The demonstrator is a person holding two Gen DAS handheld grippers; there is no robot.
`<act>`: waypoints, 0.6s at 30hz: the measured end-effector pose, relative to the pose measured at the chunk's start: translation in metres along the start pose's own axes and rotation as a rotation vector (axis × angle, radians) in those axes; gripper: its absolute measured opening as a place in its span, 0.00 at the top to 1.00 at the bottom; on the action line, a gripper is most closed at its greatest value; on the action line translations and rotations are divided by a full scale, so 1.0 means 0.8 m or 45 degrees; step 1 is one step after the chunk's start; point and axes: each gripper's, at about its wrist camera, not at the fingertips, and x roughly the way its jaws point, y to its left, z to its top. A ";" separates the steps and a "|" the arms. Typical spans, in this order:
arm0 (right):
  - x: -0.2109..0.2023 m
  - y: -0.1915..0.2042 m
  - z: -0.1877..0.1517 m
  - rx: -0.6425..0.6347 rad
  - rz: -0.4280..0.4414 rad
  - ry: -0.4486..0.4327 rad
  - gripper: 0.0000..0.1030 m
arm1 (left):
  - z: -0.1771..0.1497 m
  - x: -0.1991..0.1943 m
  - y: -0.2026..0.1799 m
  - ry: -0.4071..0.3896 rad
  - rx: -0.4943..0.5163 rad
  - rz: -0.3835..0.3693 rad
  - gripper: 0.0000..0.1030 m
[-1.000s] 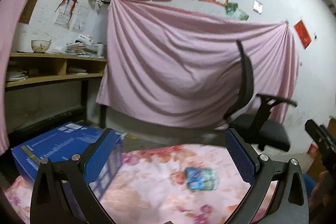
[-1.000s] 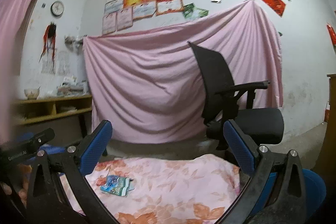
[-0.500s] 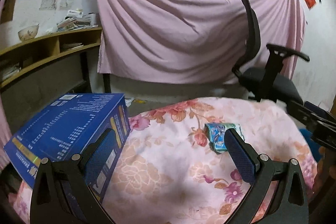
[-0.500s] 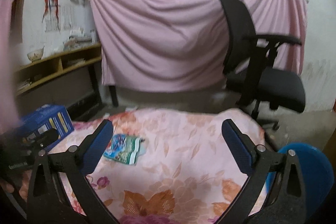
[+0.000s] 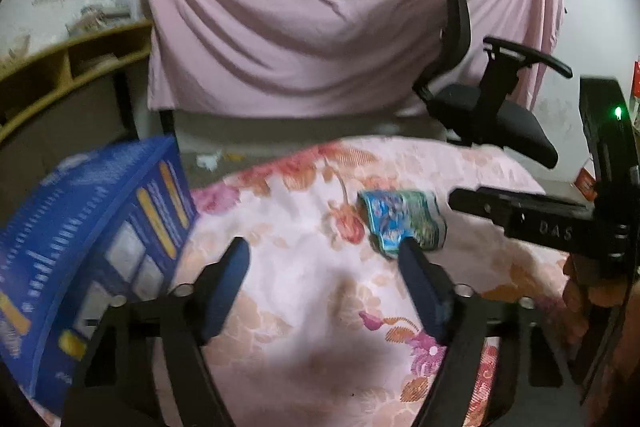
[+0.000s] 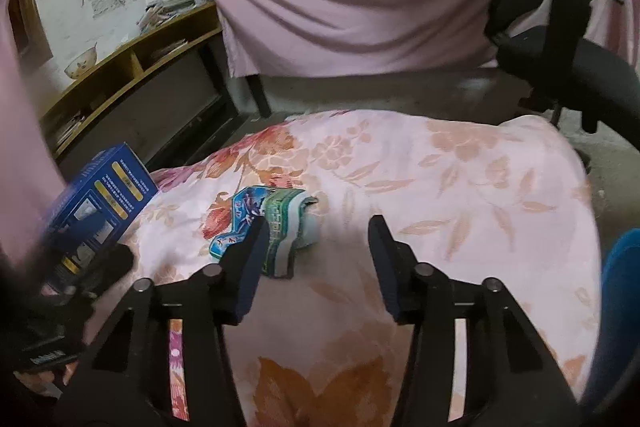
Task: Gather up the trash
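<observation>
One crumpled blue-green snack wrapper (image 5: 402, 223) (image 6: 269, 223) lies on a floral pink cloth (image 5: 304, 291) (image 6: 440, 211). One blue cardboard box (image 5: 88, 239) (image 6: 100, 199) stands at the cloth's edge, left of the wrapper. Two grippers hover over the cloth, both released and holding nothing: the left gripper (image 5: 324, 251) with the wrapper just beyond its right finger, the right gripper (image 6: 318, 227) with the wrapper at its left finger. Behind the wrapper hangs a pink sheet (image 5: 320, 15) beside one black office chair (image 5: 480, 91); wooden shelves (image 6: 132, 67) stand to the left.

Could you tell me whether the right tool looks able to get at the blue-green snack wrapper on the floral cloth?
Probably yes: the right tool is open, the snack wrapper lies uncovered just beyond its left finger, nothing between.
</observation>
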 end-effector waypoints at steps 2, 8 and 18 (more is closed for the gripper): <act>0.010 0.004 0.005 -0.013 0.017 0.029 0.40 | 0.002 0.014 0.005 0.054 -0.037 -0.034 0.48; 0.043 0.010 0.010 -0.014 0.068 0.132 0.44 | 0.007 0.044 0.021 0.161 -0.154 -0.120 0.61; 0.029 0.009 0.000 -0.019 0.119 0.086 0.75 | 0.009 0.043 0.023 0.149 -0.167 -0.206 0.61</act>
